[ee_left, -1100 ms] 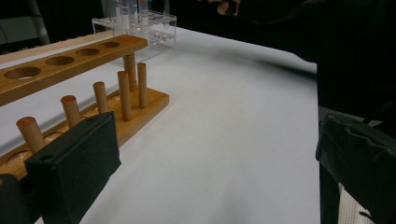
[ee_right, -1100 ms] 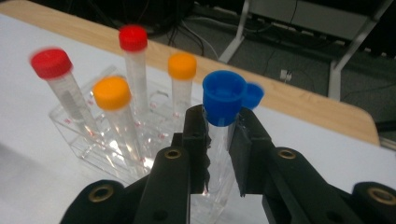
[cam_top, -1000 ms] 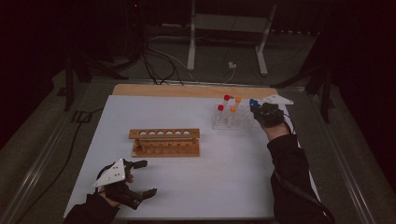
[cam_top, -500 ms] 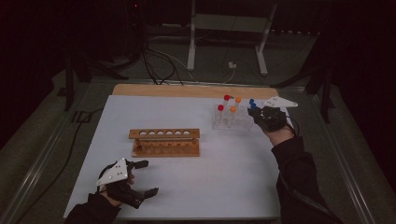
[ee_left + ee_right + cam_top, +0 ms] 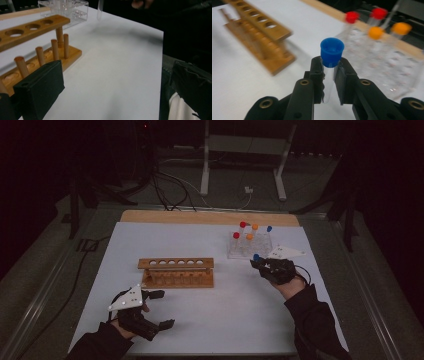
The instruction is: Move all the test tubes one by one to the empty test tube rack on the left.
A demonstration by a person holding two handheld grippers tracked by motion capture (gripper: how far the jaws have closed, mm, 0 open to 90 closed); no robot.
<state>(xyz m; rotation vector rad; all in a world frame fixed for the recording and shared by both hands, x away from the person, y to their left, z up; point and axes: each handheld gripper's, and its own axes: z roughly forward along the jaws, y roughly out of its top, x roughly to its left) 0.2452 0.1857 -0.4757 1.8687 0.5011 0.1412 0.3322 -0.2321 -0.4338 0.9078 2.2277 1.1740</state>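
Blue-capped tube (image 5: 331,63) in right claw (image 5: 329,75).

left gripper (image 5: 159,309): jaws wide apart, low | right gripper (image 5: 260,263): jaws clamped, raised

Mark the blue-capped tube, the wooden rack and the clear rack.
blue-capped tube (image 5: 332,51), right gripper view, on its blue cap.
wooden rack (image 5: 175,264), high view, on the top board with the holes.
clear rack (image 5: 260,242), high view, on its clear top right of the orange cap.
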